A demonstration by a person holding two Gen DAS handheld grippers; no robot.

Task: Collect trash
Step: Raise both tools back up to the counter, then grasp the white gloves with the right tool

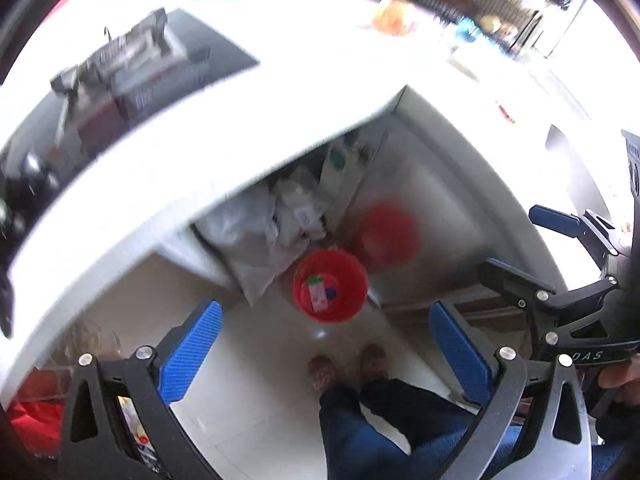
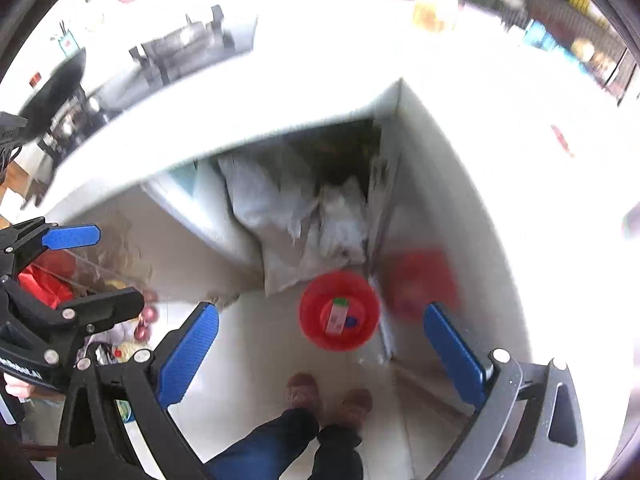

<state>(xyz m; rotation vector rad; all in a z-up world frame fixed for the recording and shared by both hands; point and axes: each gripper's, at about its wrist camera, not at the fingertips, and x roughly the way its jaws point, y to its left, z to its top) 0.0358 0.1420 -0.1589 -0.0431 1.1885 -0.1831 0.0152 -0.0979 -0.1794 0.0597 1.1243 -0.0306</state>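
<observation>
Left wrist: both grippers point(image 1: 326, 354) point(image 2: 322, 354) floorward, agape.

Glossy red plastic bin point(image 1: 330, 286), shiny tiled floor point(image 1: 256, 360)

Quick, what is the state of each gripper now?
Left gripper: open, holding nothing.
Right gripper: open, holding nothing.
</observation>
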